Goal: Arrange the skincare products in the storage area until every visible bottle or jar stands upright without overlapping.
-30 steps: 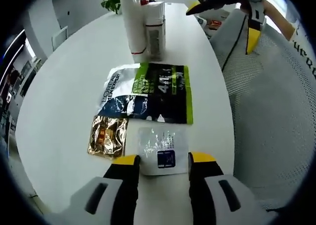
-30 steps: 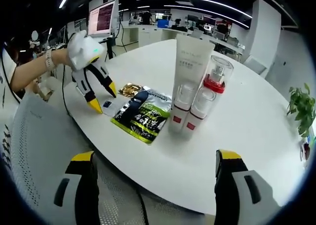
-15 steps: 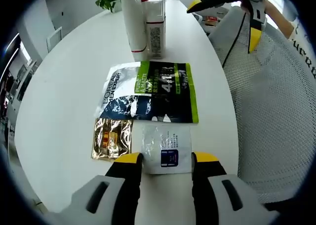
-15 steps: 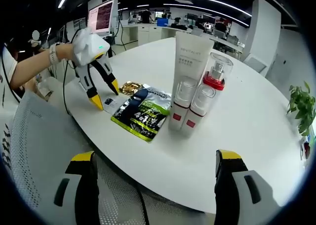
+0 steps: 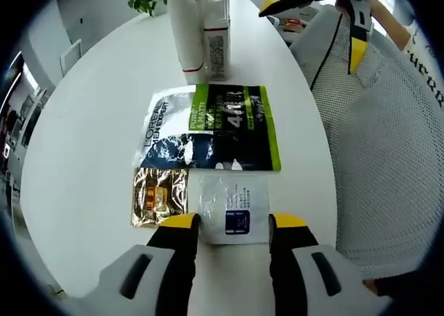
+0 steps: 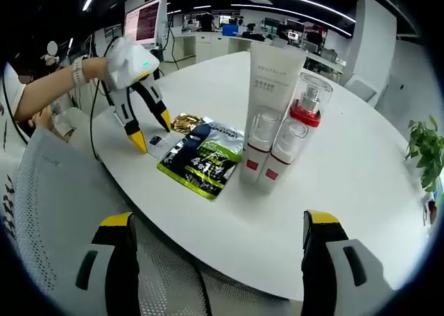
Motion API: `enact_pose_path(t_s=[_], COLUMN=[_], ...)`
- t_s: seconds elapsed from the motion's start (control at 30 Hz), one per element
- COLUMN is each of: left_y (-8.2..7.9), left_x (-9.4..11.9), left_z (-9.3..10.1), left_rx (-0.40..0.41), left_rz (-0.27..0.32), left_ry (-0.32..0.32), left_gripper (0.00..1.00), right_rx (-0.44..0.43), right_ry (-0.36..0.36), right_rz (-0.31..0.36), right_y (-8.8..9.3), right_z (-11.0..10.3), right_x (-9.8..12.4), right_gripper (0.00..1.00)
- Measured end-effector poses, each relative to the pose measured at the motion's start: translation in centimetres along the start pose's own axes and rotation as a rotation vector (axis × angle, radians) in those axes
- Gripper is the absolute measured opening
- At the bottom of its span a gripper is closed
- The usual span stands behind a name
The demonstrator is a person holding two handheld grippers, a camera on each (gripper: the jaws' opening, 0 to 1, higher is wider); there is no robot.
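The left gripper [image 5: 229,227] held its fingers apart astride the near edge of the white sachet [image 5: 230,207] lying flat on the bench [image 5: 90,121], while the right gripper [image 6: 216,226], fingers wide apart, stood well off the upright bottles [image 6: 277,146].

"L'OREAL MEN EXPERT" on sachet [image 5: 208,130]; tube [image 6: 269,87] reads, seemingly, "REVITALIFT".

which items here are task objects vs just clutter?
Task objects:
- tall white tube
- red-collared clear pump bottle
- two small white bottles with red labels
- green-and-black sachet
- gold foil sachet
- small white sachet with blue square

Just lying about:
- potted green plant
- white mesh chair
- monitor
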State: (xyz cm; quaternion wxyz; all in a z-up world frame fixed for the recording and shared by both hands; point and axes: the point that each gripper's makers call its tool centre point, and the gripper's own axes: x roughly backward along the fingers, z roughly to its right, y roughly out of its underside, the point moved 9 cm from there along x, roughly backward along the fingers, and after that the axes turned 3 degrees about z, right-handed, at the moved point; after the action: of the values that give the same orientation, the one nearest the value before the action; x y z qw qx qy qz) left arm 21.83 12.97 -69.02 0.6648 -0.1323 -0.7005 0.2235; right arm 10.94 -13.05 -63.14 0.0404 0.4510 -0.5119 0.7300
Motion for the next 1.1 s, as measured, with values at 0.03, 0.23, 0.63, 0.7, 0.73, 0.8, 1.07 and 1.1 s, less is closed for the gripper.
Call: enact_pose_path(t_s=[0.03, 0.23, 0.63, 0.7, 0.73, 0.8, 1.07, 1.1], left_y=[0.0, -0.1, -1.1, -1.2, -1.2, -1.1, -1.3, -1.3], left_x=[0.0, 0.0, 2.0, 2.5, 2.7, 3.2, 5.7, 6.0], left_z=[-0.1, 0.0, 0.8, 1.2, 1.4, 2.1, 3.9, 4.0], left_rx=[0.002, 0.006, 0.065, 0.097, 0.115, 0.119, 0.193, 0.196], left_rz=[0.0, -0.001, 0.079, 0.106, 0.118, 0.125, 0.214, 0.227], left_ry=[-0.002, -0.004, -0.084, -0.106, -0.112, -0.121, -0.217, -0.227], left_gripper=[0.44, 0.44, 0.5, 0.52, 0.54, 0.56, 0.68, 0.69], right_rx=[0.0, -0.002, 0.001, 0.004, 0.005, 0.009, 0.002, 0.01], right_ry=[0.0, 0.008, 0.019, 0.019, 0.018, 0.016, -0.025, -0.023], right_rz=[0.0, 0.005, 0.017, 0.022, 0.024, 0.026, 0.083, 0.082], right_y=[0.0, 0.0, -0.2, -0.3, -0.3, -0.4, -1.8, -1.9], right_z=[0.0, 0.2, 0.4, 0.4, 0.4, 0.4, 0.5, 0.5], right_x=[0.0, 0.2, 0.6, 0.7, 0.7, 0.7, 1.1, 1.2], right_gripper=[0.99, 0.99, 0.99, 0.99, 0.99, 0.99, 0.99, 1.0])
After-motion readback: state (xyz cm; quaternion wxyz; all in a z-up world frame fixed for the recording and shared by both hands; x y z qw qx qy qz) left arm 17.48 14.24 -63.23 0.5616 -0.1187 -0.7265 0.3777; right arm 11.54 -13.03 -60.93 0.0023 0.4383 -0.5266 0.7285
